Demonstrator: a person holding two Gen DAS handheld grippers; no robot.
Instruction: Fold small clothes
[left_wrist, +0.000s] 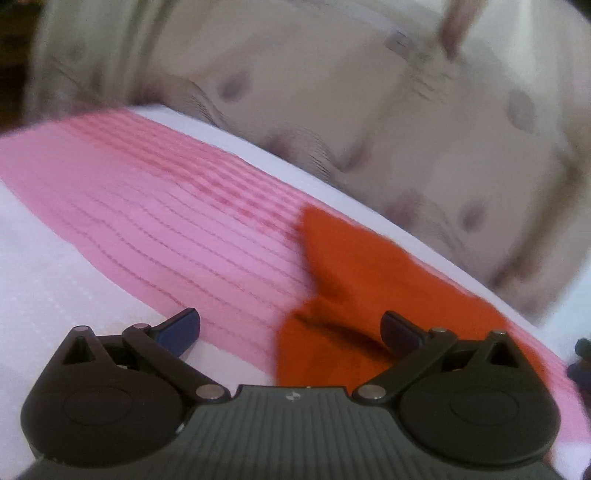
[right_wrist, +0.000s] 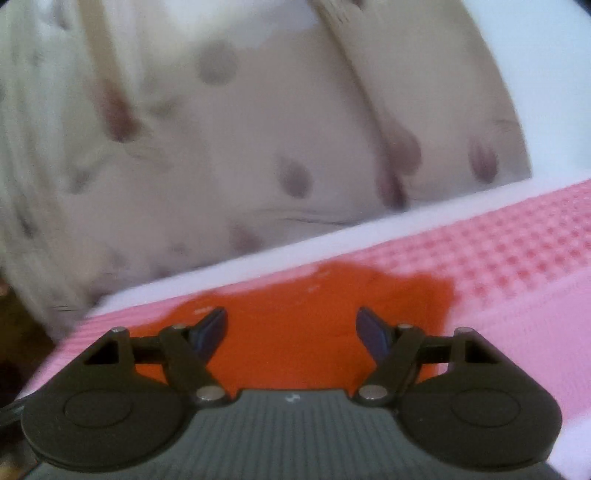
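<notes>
**Both grippers wide, orange garment waiting on the pink mat**

Here we are, low over the work surface. The left gripper (left_wrist: 290, 330) has its fingers spread well apart with nothing between them, and the right gripper (right_wrist: 291, 328) is spread too, equally empty. The small orange garment (left_wrist: 369, 295) lies on the pink textured mat (left_wrist: 166, 206), which sits on a white surface (left_wrist: 44, 277). From the left wrist the cloth lies ahead and to the right, with a crease or raised fold near the right finger. From the right wrist it fills the gap between the fingers (right_wrist: 295, 332).

What could go wrong? With the jaws this wide and this low, a close could catch the mat along with the cloth, or take only one layer, so the fold would drag crooked. If the two grippers bite at uneven spots, the edges likely won't line up. A pull across the ridged mat could also bunch the fabric.

And plenty is hard to read. Both views are smeared with motion blur, so hems, seams and the kind of garment can't be made out. Its near part vanishes under each gripper body, so I can't tell whether the fingers touch it. The beige spotted fabric (right_wrist: 258, 147) behind is blurred too. A dark shape at the right edge of the left view (left_wrist: 581, 363) may be the other gripper, but it is cut off.
</notes>
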